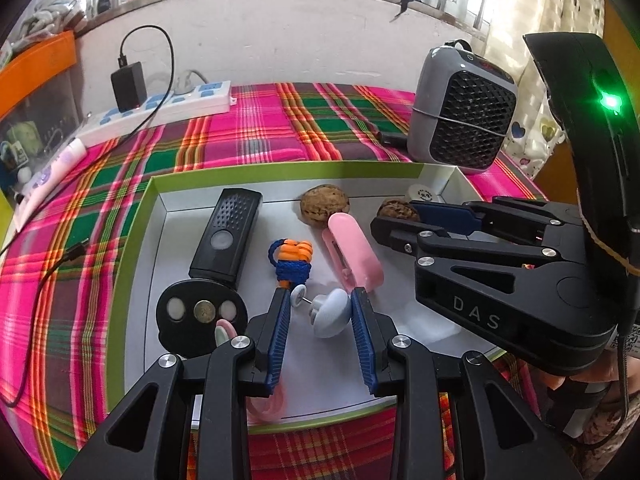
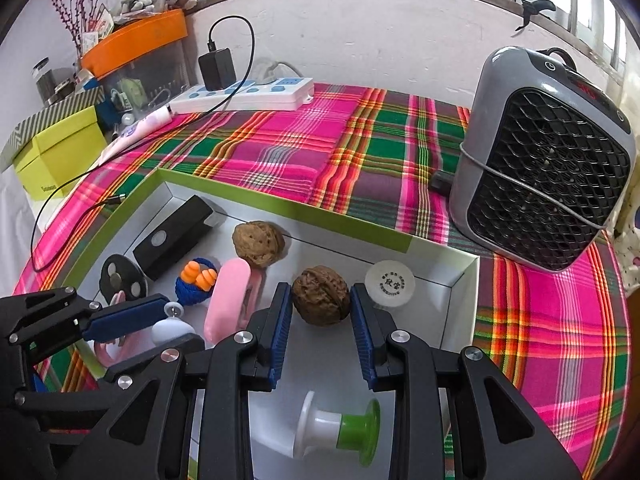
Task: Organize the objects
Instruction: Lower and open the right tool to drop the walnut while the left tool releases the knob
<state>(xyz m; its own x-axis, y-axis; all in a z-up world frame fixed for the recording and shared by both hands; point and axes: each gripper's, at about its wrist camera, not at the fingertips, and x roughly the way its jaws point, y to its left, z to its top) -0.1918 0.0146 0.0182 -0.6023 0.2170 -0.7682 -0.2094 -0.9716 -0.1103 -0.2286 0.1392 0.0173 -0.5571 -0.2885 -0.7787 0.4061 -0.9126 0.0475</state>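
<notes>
- We are holding both tongs over a green-rimmed box [image 1: 132, 240] that is sitting on a plaid cloth [image 1: 260, 128] covering the tabletop.
- Left tongs [image 1: 320, 312]: the jaws are standing part open around a pale blue knob [image 1: 330, 314]. The right pad is looking to be touching it; the left pad is standing clear of it. We cannot tell whether it is being gripped.
- A small white wheel on a pin [image 1: 299, 295] is lying just beside the knob, against the left pad.
- Right tongs [image 2: 320, 308]: the jaws are flanking a walnut [image 2: 320, 295] at the box's right end. Both pads are sitting close at its sides, a thin gap showing at the left; a firm grip is not certain.
- A second walnut [image 2: 259, 243] is lying near the far wall of the box.
- A white disc [image 2: 390, 283] is resting in the far right corner, just beside the right pad.
- A pink case [image 1: 354, 254] is lying tilted between the two tongs.
- A blue-and-orange cord knot [image 1: 292, 260] is lying left of the case.
- A black remote [image 1: 226, 236] is lying along the left side; a black round piece [image 1: 200, 322] is touching its near end.
- A green-and-white spool [image 2: 340, 432] is lying on its side under the right tongs.
- A grey heater [image 2: 548, 160] is standing on the cloth right of the box, and a white power strip [image 2: 244, 96] is lying along the far wall.
</notes>
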